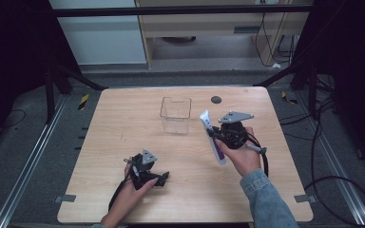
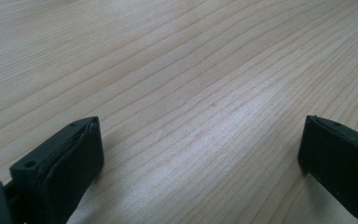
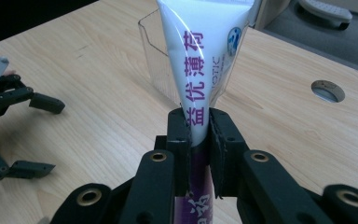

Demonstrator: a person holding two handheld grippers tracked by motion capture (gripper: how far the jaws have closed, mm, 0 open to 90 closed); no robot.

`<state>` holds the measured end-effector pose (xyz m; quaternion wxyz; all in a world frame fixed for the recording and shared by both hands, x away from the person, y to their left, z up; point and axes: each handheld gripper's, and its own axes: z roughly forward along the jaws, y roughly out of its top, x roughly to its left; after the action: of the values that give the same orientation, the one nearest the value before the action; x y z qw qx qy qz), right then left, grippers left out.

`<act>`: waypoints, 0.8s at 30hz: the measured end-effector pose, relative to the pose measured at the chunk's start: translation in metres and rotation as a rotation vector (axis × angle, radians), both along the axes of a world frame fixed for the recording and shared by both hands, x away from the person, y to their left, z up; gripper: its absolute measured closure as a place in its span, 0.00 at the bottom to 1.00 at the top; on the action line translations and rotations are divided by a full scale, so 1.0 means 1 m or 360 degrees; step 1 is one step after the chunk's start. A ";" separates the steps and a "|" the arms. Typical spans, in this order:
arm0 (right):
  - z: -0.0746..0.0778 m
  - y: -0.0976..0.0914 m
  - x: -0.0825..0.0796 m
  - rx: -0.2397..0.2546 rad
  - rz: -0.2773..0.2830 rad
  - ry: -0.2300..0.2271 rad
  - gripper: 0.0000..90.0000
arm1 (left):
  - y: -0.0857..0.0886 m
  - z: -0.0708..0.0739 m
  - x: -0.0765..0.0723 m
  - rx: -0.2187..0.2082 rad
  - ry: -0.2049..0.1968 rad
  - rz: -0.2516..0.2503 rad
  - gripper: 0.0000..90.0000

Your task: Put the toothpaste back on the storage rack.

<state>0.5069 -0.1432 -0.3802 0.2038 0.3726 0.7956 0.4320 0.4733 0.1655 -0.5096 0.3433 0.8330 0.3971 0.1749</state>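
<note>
Here the right gripper (image 1: 215, 134), fingers clenched on the tube (image 3: 205, 60) beside the clear bin (image 1: 176, 115), likely needed a steady upright carry, while the left gripper (image 1: 158, 177) rested released on the counter (image 1: 123, 123).

tube (image 1: 213, 137): 1 | clear container (image 1: 176, 115): 1 | grippers: 2 | table (image 1: 123, 118): 1

A lab test bay: wooden table (image 1: 123, 199) on floor rails (image 1: 26, 166), loose cables (image 1: 332, 190).

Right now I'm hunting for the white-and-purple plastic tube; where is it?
High view, right of centre: the white-and-purple plastic tube is clamped in the right gripper, just right of the clear plastic box.
</note>
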 end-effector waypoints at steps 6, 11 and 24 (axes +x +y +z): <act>-0.003 0.002 -0.002 0.0067 -0.0052 -0.0040 0.88 | 0.000 0.000 0.000 0.0000 0.0000 0.0000 0.00; -0.002 0.007 0.001 0.0123 -0.0091 -0.0084 0.88 | 0.000 0.000 0.000 0.0000 0.0000 -0.0001 0.00; -0.001 0.033 0.005 0.0172 -0.0088 -0.0171 0.88 | 0.000 0.000 0.000 -0.0001 0.0001 -0.0003 0.00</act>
<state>0.5119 -0.1104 -0.3817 0.2377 0.3812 0.7485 0.4877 0.4731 0.1655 -0.5096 0.3435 0.8334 0.3964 0.1743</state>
